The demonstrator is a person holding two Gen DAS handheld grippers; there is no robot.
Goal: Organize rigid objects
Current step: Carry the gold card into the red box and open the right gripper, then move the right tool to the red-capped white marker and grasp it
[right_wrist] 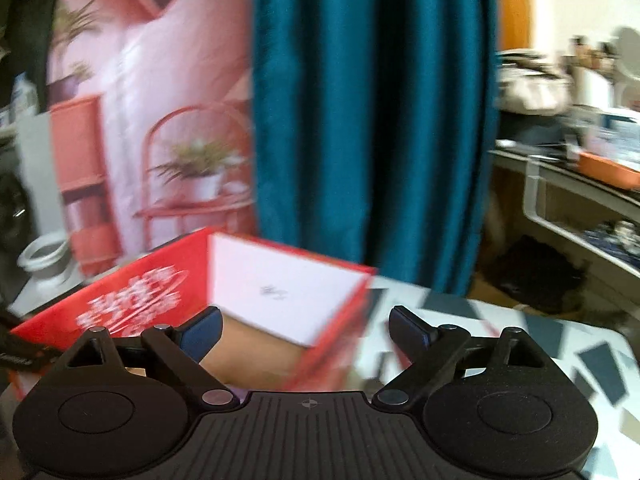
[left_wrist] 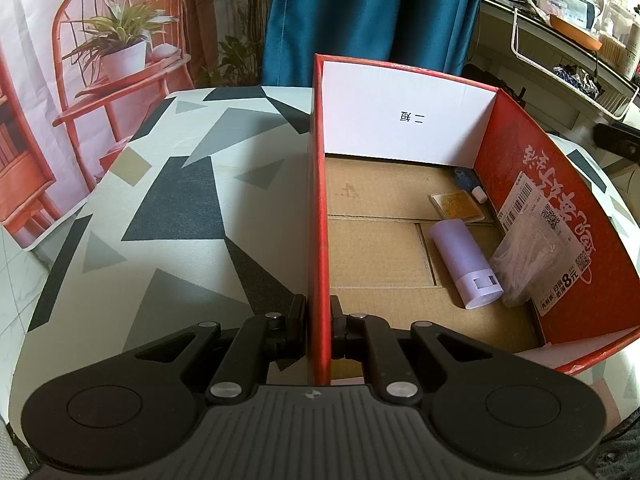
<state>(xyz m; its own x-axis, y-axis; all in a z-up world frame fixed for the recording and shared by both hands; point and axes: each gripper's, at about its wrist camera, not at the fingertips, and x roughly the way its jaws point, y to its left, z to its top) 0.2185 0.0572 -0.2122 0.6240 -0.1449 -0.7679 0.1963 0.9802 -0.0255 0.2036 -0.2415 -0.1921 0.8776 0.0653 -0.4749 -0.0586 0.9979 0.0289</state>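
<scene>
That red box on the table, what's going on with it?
A person is tidying small items into the red box, using a hand-held claw in each hand. The left claw is clamped on the box's side wall, steadying it. The right claw is open and empty above the box. A lilac cylinder, a clear plastic bag, a flat yellow packet and a small blue item already lie inside, along the far wall.

Left tongs (left_wrist: 319,320) clamp the red box (left_wrist: 318,200) wall; lilac cylinder (left_wrist: 466,266) lies inside.
</scene>
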